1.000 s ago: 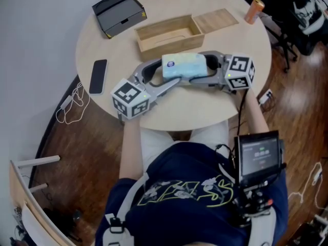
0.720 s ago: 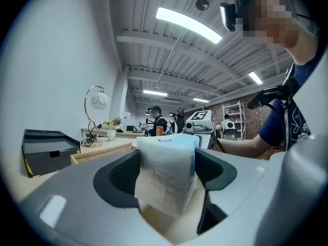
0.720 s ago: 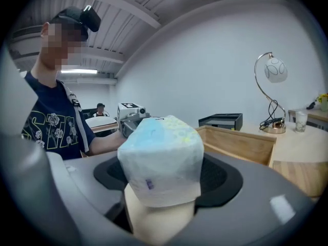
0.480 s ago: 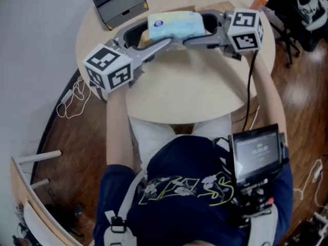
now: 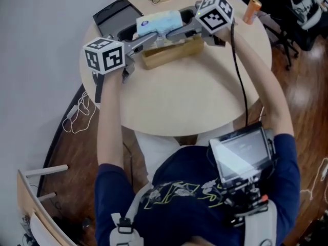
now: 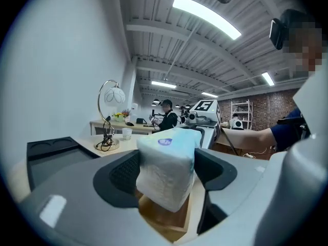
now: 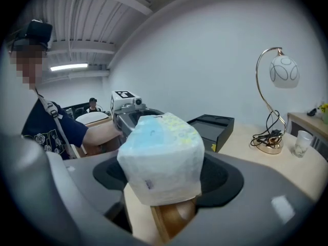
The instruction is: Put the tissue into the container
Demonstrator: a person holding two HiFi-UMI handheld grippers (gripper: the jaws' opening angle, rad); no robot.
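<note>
Head view, left to right: a white cable (image 5: 76, 121) was seen looped on the wood floor off the table's left edge. A dark phone (image 5: 96, 86) was lying flat near the left rim of the round table (image 5: 179, 96), tight against the person's left forearm. The left gripper (image 6: 168, 163) was held above the table, jaws clamped on the left end of the tissue pack (image 5: 160, 23). Both pads were seen pressed against the pack's sides in the left gripper view. A black tray (image 5: 109, 10) was sitting behind the left gripper near the far-left rim, apart from the pack. The tissue pack was carried roughly level between the two grippers, over the open wooden container (image 5: 174, 53) and not seated inside it. The box interior was seen directly beneath the pack in the left gripper view. Contact between pack and box rim could not be confirmed. A lamp (image 7: 277, 70) with a gold base and a tangled cord was standing at the far edge, behind the container. The right gripper (image 7: 163, 176) was pinching the pack's right end, with pads pressed on both sides. An orange can (image 5: 252, 10) was standing upright at the right rim, apart from the right gripper. A tablet (image 5: 240, 152) was seen mounted on the person's chest.
</note>
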